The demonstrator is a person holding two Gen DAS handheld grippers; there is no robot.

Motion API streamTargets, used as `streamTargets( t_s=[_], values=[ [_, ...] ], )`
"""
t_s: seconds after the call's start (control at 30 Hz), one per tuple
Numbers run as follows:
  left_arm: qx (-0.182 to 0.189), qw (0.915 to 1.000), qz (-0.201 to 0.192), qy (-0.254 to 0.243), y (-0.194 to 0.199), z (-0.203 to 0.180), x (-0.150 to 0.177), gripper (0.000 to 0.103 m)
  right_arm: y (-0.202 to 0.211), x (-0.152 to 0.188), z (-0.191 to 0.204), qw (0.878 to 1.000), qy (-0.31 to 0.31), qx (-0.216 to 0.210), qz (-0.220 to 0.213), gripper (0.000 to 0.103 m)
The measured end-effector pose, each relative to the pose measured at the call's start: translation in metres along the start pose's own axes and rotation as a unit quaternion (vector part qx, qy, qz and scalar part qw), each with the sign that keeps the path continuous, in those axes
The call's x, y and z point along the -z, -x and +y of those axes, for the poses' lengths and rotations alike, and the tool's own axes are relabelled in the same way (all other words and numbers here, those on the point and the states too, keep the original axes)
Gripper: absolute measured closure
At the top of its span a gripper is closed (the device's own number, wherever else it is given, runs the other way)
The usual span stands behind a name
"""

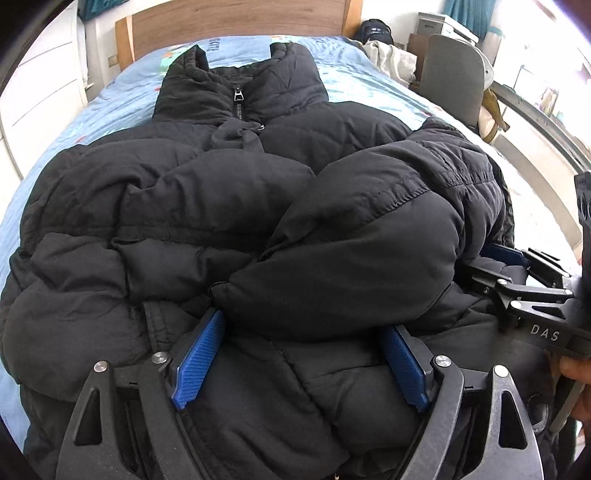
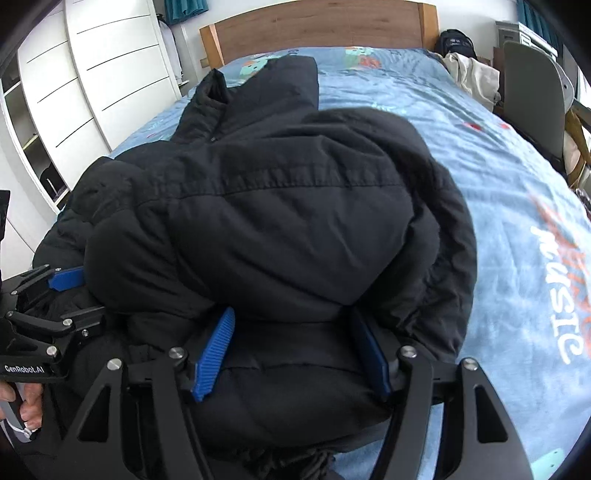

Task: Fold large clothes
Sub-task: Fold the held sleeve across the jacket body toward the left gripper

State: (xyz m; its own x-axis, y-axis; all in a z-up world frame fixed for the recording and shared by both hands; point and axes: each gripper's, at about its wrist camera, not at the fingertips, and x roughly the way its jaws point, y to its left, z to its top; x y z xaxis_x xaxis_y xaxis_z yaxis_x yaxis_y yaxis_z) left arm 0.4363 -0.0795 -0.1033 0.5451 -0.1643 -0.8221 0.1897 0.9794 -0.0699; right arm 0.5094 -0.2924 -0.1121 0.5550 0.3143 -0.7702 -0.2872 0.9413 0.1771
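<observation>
A blue bedspread [image 2: 498,177] printed with cartoon figures and the word "MUSIC" covered the bed, and a wooden headboard [image 2: 317,26] stood at its far end. White cupboards [image 2: 110,62] with shelves lined the wall on one side, with teal curtains [image 1: 469,14] hanging at the far wall. On the other side, near the headboard, a dark backpack [image 1: 375,31] and a heap of pale cloth [image 1: 389,59] lay at the bed's edge, just beside a grey chair [image 1: 452,70] and a stack of white boxes [image 1: 447,26].
</observation>
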Motion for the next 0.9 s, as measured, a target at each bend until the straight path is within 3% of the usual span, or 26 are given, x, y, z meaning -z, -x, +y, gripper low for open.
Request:
streamTargets(
  t_s=[0.17, 0.37, 0.53, 0.7, 0.9],
  values=[
    [0.006, 0.9998, -0.01, -0.013, 0.023, 0.001, 0.005, 0.019, 0.016, -0.011, 0.006, 1.0, 0.005, 0.007, 0.015, 0.039],
    [0.001, 0.9996, -0.029, -0.003, 0.042, 0.019, -0.002, 0.019, 0.058, -0.036, 0.009, 0.999, 0.016, 0.007, -0.042, 0.039],
    [-0.007, 0.9995, -0.029, -0.008, 0.026, 0.019, -0.001, 0.017, 0.034, -0.053, 0.007, 0.999, 0.005, 0.019, -0.031, 0.039],
    [-0.013, 0.9987, -0.043, -0.025, 0.016, 0.016, 0.008, 0.017, -0.006, -0.038, 0.007, 1.0, -0.009, 0.021, -0.005, 0.036],
    [-0.011, 0.9981, -0.055, -0.026, 0.016, 0.017, 0.013, 0.017, -0.011, -0.035, 0.007, 1.0, -0.008, 0.029, -0.005, 0.036]
  ],
)
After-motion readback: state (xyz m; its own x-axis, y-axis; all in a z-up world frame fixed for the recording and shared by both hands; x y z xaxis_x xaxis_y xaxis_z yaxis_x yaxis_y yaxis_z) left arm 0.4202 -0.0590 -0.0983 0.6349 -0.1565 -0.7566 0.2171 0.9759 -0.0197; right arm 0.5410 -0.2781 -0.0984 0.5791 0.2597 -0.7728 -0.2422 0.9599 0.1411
